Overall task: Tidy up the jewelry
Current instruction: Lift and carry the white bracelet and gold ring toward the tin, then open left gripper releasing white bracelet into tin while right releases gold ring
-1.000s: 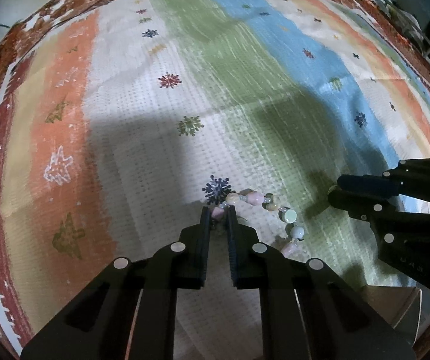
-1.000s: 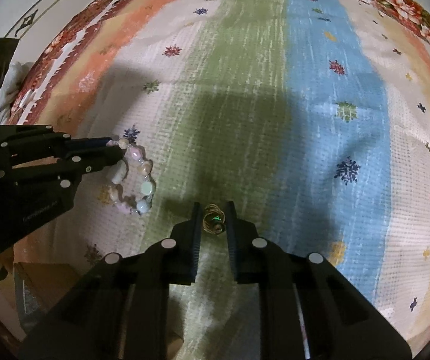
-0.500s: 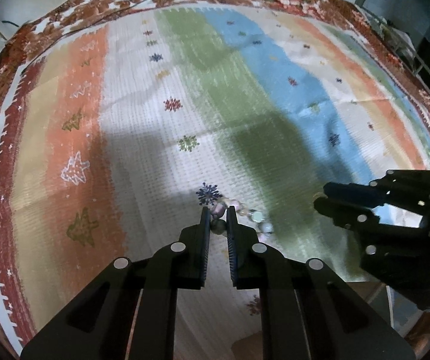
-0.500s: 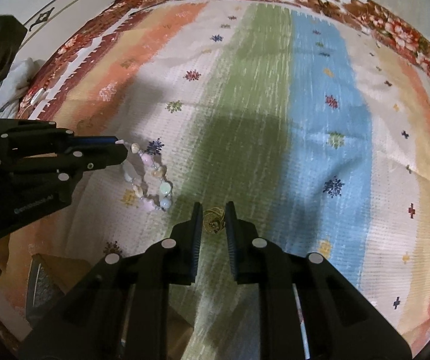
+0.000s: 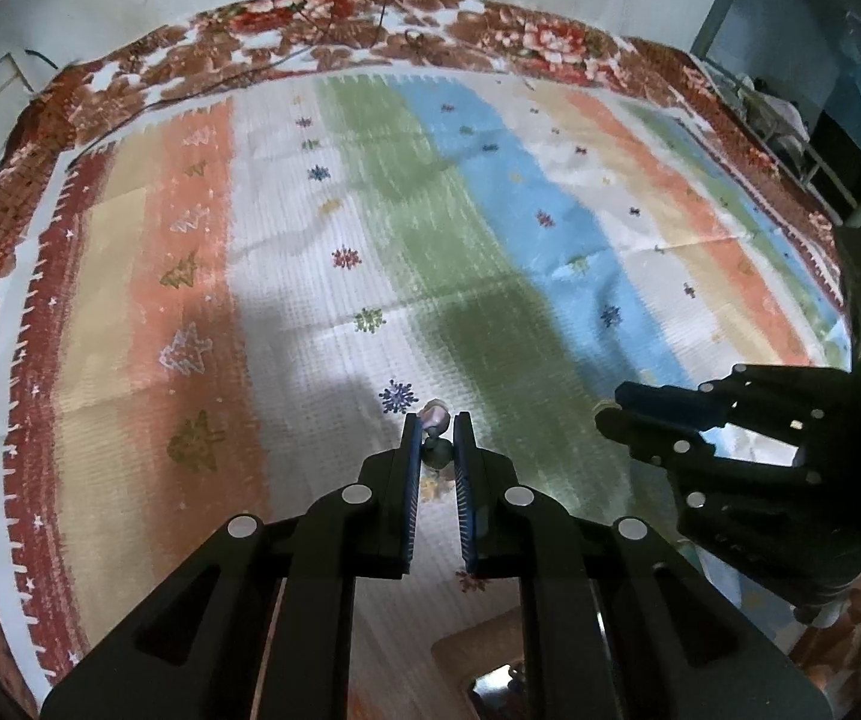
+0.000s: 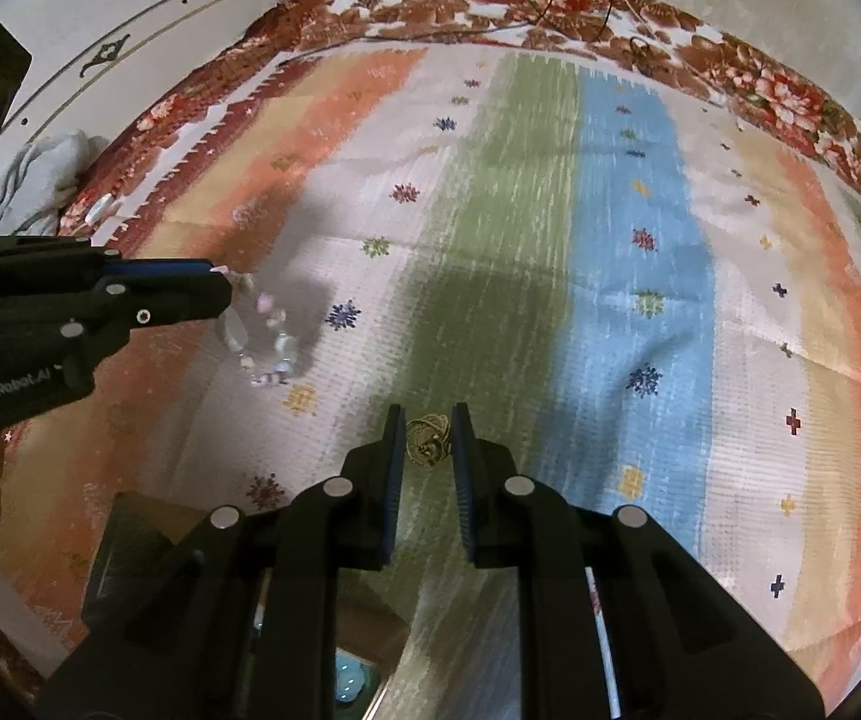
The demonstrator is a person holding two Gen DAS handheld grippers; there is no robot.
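Nearest, a box corner (image 6: 130, 546) shows below both pairs of tongs, the left tongs (image 5: 437, 441) clenched on a bead bracelet (image 6: 262, 336) dangling clear of the striped cloth (image 6: 640, 228), the right tongs (image 6: 427, 435) beside them clenched on a small gold piece (image 6: 427, 438), and nothing between either and the box.

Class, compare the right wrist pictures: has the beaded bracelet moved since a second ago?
Yes. The beaded bracelet, held by the left gripper, has lifted off the striped cloth and now dangles left of the blue snowflake motif.
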